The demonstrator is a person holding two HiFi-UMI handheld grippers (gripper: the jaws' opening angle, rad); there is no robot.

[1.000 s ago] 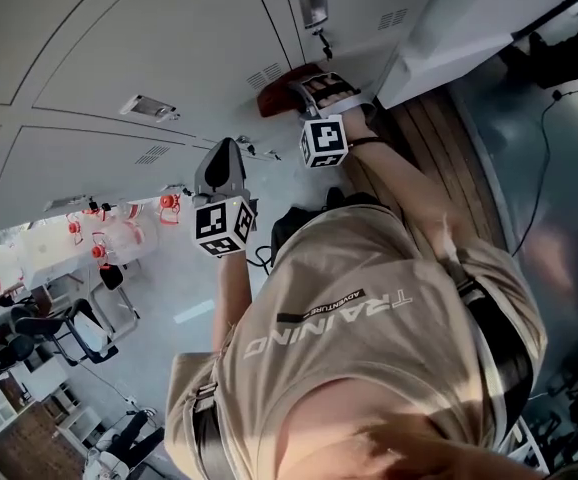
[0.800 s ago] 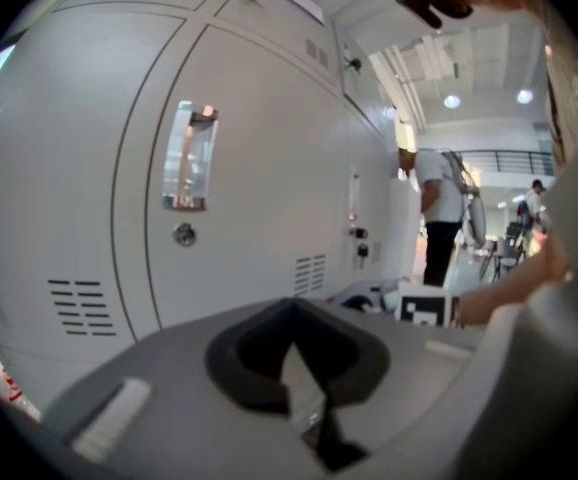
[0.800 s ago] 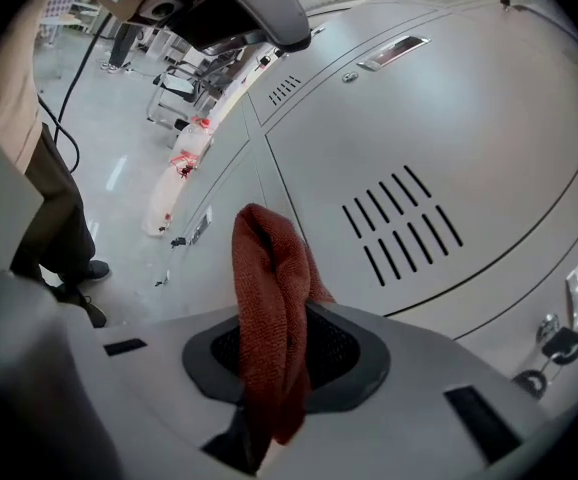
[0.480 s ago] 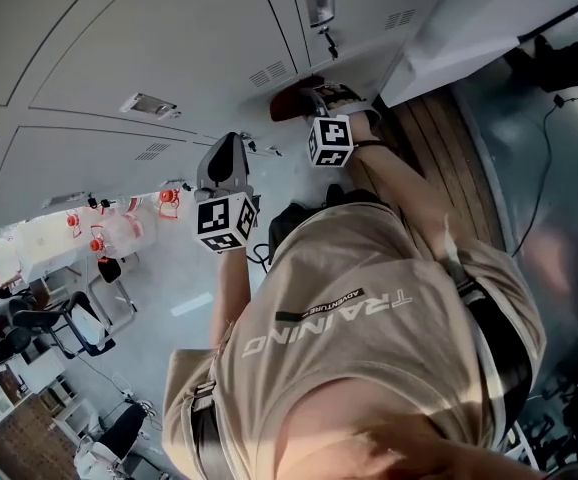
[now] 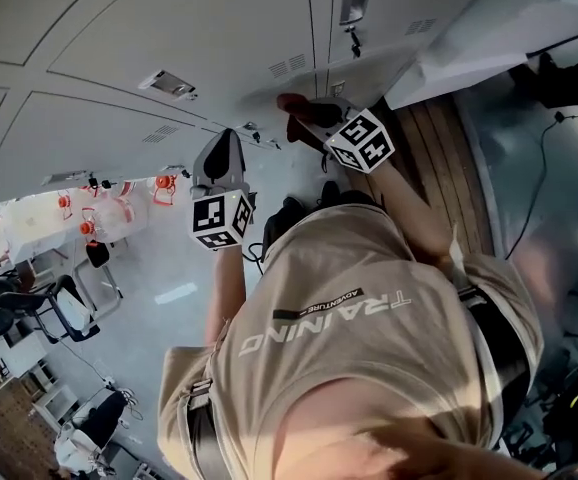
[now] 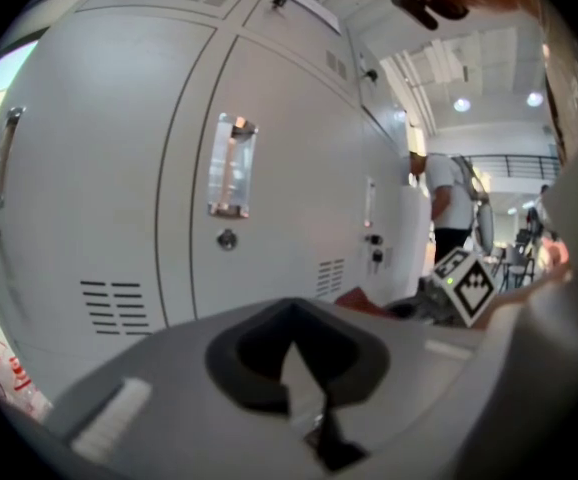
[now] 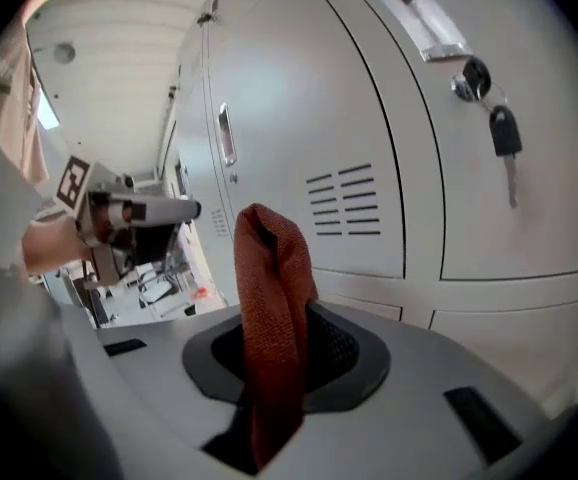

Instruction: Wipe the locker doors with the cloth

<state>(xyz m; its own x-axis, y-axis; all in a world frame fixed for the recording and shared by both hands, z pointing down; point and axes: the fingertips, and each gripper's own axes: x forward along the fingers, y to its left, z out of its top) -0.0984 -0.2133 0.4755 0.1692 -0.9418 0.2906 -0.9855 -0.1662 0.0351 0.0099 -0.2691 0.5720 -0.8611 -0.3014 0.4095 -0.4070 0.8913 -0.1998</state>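
The grey locker doors (image 5: 169, 38) fill the top of the head view. My right gripper (image 5: 314, 118) is shut on a red cloth (image 5: 294, 103), and the cloth's end sits close to the doors near a lock with a hanging key (image 5: 352, 36). In the right gripper view the cloth (image 7: 272, 288) stands up from the closed jaws of the gripper (image 7: 277, 363), in front of a vented door (image 7: 369, 118). My left gripper (image 5: 224, 146) hangs a little left of it, shut and holding nothing. The left gripper view shows that gripper (image 6: 304, 368) facing a door (image 6: 289, 168).
A wooden bench (image 5: 439, 158) runs along the right below the lockers, with a white panel (image 5: 499, 28) above it and a black cable (image 5: 544, 148) on the floor. Chairs (image 5: 59, 308) and red-capped containers (image 5: 119, 218) stand at the left. Another person (image 6: 447, 198) stands far off.
My right gripper has carried the red cloth to the right along the lockers and turned, so its marker cube now faces differently. The left gripper has barely moved.
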